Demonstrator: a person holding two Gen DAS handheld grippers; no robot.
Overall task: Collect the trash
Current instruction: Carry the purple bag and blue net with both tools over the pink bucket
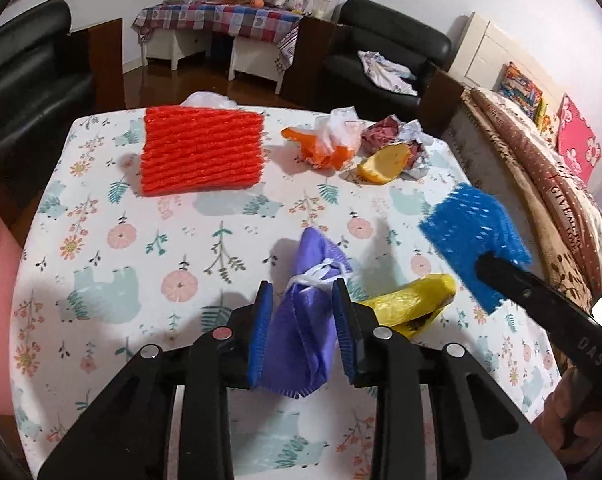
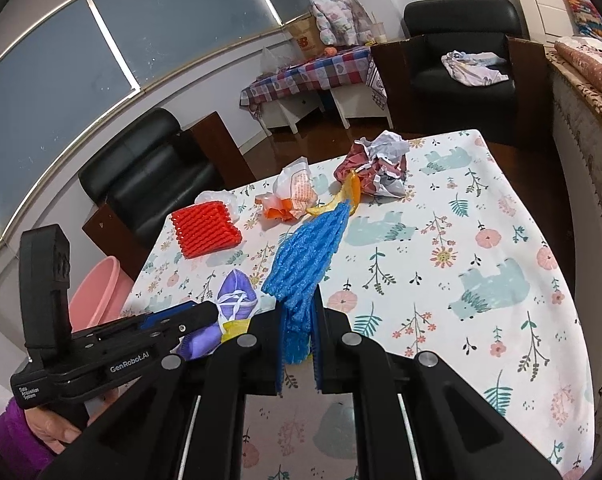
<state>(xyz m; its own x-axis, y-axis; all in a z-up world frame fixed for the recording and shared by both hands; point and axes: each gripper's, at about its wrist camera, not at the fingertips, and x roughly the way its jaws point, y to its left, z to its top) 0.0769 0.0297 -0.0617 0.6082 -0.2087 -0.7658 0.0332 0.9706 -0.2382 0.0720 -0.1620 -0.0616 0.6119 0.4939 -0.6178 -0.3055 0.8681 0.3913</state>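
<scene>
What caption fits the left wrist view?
Left gripper straddles a purple foam net on the floral tablecloth; right gripper holds a blue foam net.

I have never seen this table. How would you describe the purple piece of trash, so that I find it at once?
Start at the table with the floral cloth. On its near side, the left gripper has its jaws on either side of the purple foam net, which lies next to a yellow bag. It is the only purple item, and a white strip is tied round its middle.
</scene>
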